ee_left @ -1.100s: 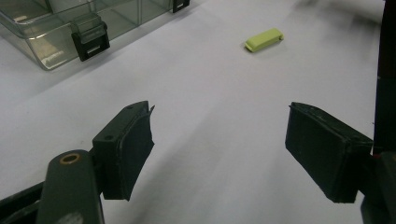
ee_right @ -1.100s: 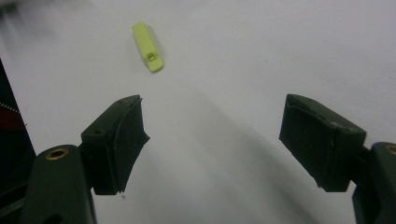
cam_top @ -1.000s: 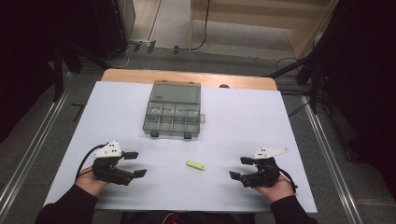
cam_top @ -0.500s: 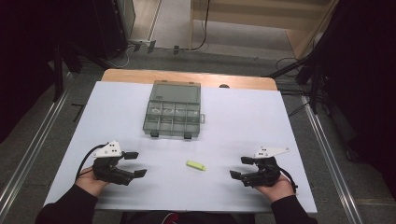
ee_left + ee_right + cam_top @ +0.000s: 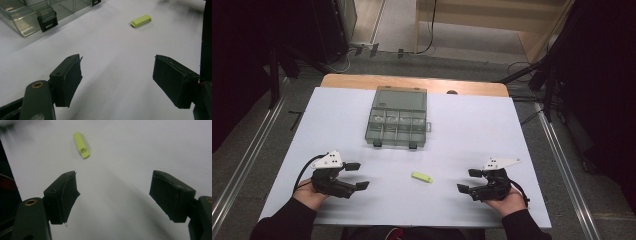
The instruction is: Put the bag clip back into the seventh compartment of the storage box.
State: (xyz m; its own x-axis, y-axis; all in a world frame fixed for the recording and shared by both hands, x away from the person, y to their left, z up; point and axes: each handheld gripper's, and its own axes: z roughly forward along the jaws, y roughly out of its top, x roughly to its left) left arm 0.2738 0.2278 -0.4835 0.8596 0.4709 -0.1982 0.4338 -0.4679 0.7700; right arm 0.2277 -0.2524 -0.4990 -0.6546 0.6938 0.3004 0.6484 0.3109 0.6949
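Plainly the yellow-green plastic clip (image 5: 421,177) is the thing in question here: it lies flat on the white bench top (image 5: 472,125), toward the near edge and about midway between the two grippers, well apart from each, with the clear compartment box (image 5: 397,123) farther back toward the middle of the bench. It looks like a small, hard moulded piece, so it should be very light and stiff rather than soft; the smooth plastic on a smooth sheet may skid away if nudged from one side only. In the right gripper view a small square notch or tab shows on its upper face (image 5: 81,145), and the long sides look straight and parallel, so a pinch across the narrow width, near the middle of its length, seems the safest hold; taking it by the ends would likely let it pivot. Being so low, it will probably need the pads brought right down to the bench. The left gripper (image 5: 354,176) rests near the near left corner, jaws spread wide, holding and touching nothing. The right gripper (image 5: 470,180) sits toward the near right corner, likewise spread wide and empty, both aimed inward at the clip.
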